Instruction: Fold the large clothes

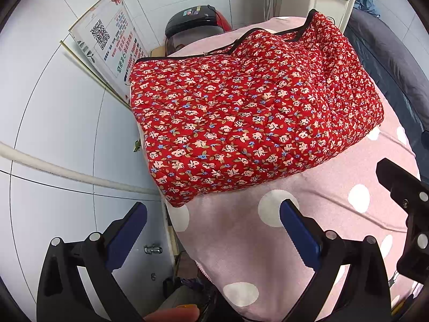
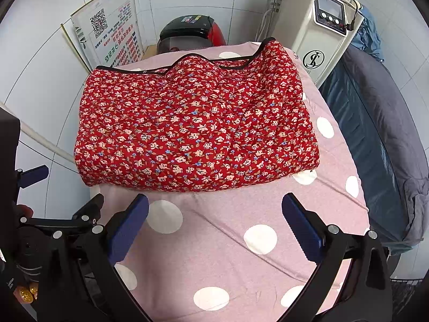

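Two hand-held grippers hang over the near end of a bed: the left gripper (image 1: 213, 216) and the right gripper (image 2: 214, 208) both have their blue-padded fingers spread wide, gripping nothing and clear of any cloth. Beneath them lies bare pink sheet with white polka dots (image 2: 219, 244). Just beyond, the red floral quilted garment (image 2: 193, 123) rests on the sheet as a thick, roughly rectangular bundle, its rounded folded edge toward the grippers and its black-trimmed edge (image 2: 187, 56) at the far side. On this evidence the folding looks nearly finished, with the tools standing off between moves. If another fold is wanted, the next move calls for both grippers to go forward and down to the near edge, one toward each corner, pinch the padded layers together and carry them across to the black trim; the bulk may spring back. Farther off stand a black-and-red appliance (image 2: 187, 32), a printed sign with a QR code (image 2: 107, 35) against the tiled wall, and a white machine with a small screen (image 2: 319, 32).
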`<state>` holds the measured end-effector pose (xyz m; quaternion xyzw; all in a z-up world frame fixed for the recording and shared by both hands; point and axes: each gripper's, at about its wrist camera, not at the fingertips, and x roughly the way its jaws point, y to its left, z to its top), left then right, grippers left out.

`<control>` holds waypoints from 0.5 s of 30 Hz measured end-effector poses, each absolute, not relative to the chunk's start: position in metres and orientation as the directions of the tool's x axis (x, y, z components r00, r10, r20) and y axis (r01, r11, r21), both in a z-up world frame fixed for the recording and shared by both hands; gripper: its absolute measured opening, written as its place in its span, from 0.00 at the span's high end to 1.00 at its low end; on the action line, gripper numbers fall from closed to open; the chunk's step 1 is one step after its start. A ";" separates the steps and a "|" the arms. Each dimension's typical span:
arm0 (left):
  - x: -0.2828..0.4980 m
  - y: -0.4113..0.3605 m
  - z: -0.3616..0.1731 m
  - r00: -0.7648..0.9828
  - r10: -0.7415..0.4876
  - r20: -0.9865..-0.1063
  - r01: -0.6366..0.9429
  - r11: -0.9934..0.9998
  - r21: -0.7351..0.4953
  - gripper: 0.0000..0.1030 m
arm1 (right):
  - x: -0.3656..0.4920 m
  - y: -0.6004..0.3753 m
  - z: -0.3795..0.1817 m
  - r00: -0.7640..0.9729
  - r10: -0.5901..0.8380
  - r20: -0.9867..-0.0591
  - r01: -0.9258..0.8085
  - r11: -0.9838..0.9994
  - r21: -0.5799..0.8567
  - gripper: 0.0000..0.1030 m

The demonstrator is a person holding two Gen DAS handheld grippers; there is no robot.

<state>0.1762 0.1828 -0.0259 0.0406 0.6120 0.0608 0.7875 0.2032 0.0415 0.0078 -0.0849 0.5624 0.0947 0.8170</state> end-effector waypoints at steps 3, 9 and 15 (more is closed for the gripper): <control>0.176 0.183 -0.026 0.242 0.147 -0.959 -0.042 0.989 0.141 0.06 | 0.203 0.042 0.008 0.348 0.060 -0.936 -0.249 0.968 -0.030 0.04; 0.176 0.185 -0.025 0.242 0.145 -0.959 -0.044 0.989 0.139 0.06 | 0.203 0.042 0.007 0.345 0.062 -0.937 -0.251 0.968 -0.028 0.04; 0.176 0.186 -0.024 0.262 0.147 -0.954 -0.045 0.989 0.140 0.06 | 0.203 0.043 0.007 0.344 0.062 -0.937 -0.250 0.968 -0.028 0.04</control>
